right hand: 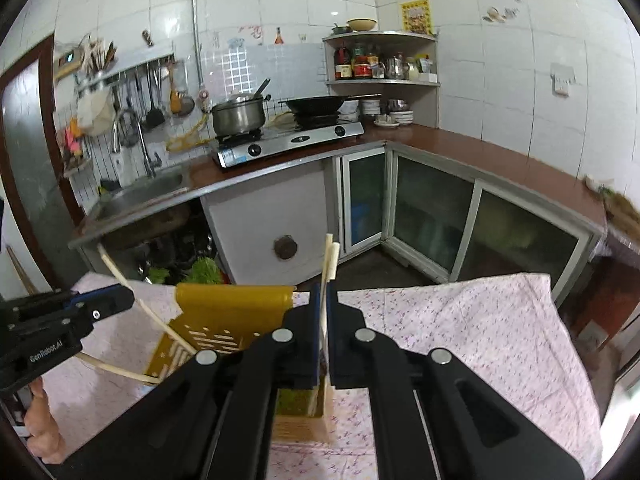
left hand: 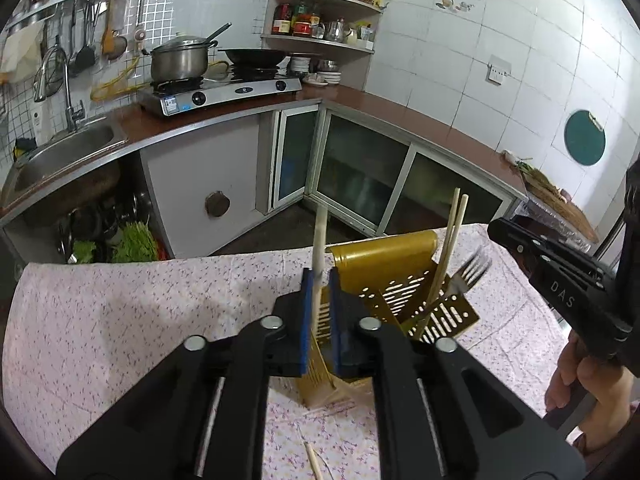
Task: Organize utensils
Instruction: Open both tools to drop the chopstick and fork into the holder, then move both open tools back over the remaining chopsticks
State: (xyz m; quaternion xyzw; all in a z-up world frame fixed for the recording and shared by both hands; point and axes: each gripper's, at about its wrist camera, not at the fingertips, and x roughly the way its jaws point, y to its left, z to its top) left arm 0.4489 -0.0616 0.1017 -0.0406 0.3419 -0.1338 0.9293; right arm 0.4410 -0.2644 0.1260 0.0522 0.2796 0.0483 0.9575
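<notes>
A yellow slotted utensil holder stands on the floral tablecloth; it also shows in the right wrist view. In it stand a pair of chopsticks and a metal fork. My left gripper is shut on a single pale chopstick, held upright over the holder's left compartment. My right gripper is shut on a pair of chopsticks, upright over the holder's right side. The left gripper shows in the right wrist view with its chopstick.
A loose chopstick lies on the cloth near me. Beyond the table's far edge are kitchen cabinets, a sink, and a gas stove with a pot and a wok. The right gripper's body is at the right.
</notes>
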